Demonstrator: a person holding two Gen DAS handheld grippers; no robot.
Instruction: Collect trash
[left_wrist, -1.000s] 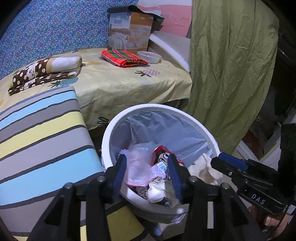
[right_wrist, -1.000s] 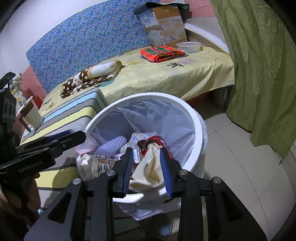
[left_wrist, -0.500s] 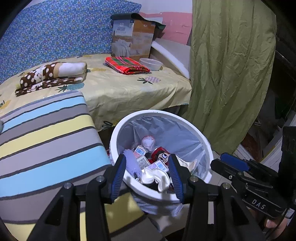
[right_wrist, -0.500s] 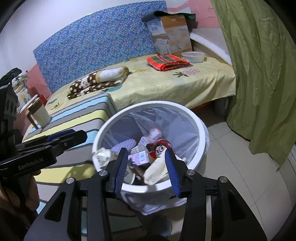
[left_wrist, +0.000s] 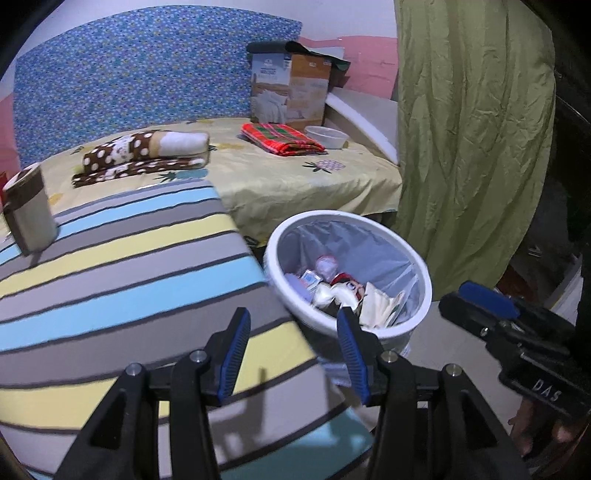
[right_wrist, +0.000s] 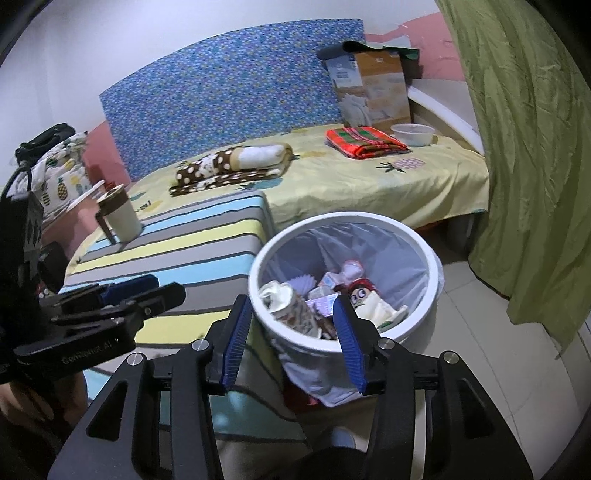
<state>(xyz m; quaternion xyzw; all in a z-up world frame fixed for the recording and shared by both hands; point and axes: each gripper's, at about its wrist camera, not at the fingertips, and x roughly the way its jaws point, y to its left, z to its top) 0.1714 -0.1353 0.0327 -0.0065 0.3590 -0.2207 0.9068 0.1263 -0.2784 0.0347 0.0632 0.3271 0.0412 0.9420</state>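
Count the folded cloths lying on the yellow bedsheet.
2: a brown polka-dot blanket mid-bed, near the striped cushion, and a red plaid cloth by the clear bowl. Others may lie out of frame.

Left gripper (left_wrist: 291, 354): black angular arms, blue ribbed pads, silver screws behind the pads; right gripper (right_wrist: 291, 339) same build; "DAS" in white on right gripper's side, "GenRobot.AI" on left's; black cable beyond left gripper's housing
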